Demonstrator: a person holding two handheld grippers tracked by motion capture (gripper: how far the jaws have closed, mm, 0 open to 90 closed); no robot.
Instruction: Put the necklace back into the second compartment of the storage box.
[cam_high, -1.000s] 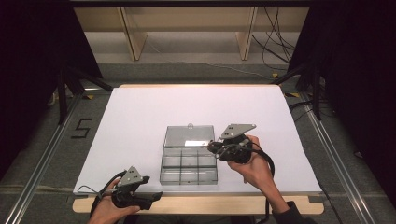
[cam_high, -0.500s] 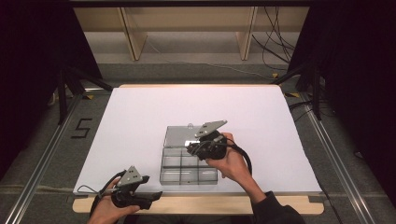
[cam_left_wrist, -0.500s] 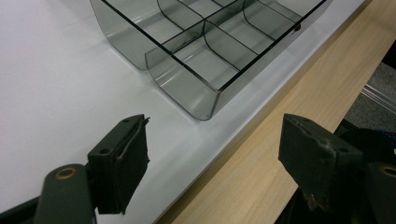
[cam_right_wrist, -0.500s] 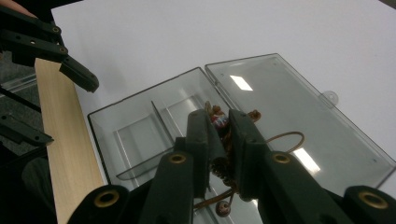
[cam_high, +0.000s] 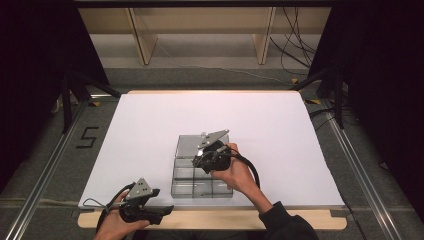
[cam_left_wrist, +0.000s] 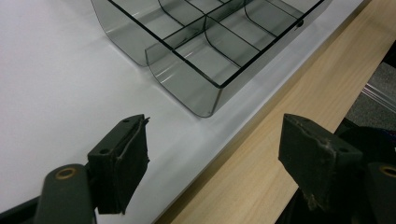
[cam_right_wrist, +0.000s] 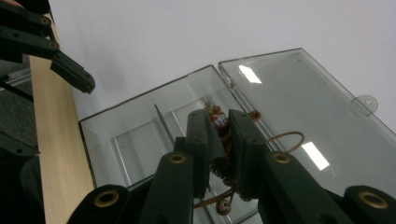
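Note:
A clear plastic compartment box (cam_high: 185, 187) lies near the table's front edge, its lid (cam_high: 189, 145) folded back flat. My right gripper (cam_high: 198, 161) hovers over the box and is shut on a small brown wire trinket with a red bead (cam_right_wrist: 218, 120). In the right gripper view the right gripper (cam_right_wrist: 219, 135) hangs over a rear compartment beside the lid (cam_right_wrist: 303, 107), and thin wire loops stick out past the pads. My left gripper (cam_high: 164, 209) rests at the wooden front edge, left of the box. Its jaws stand wide apart, the left gripper (cam_left_wrist: 215, 158) holding nothing, with the box (cam_left_wrist: 187, 79) ahead.
The white table sheet (cam_high: 150, 125) stretches wide behind and beside the box. A bare wooden strip (cam_high: 225, 217) runs along the front edge. Dark curtains, metal rails and cables lie beyond the table's sides, with wooden shelving at the back.
My right gripper has moved left and down with the trinket, from the box's right side to above its compartments. The left gripper has stayed put.

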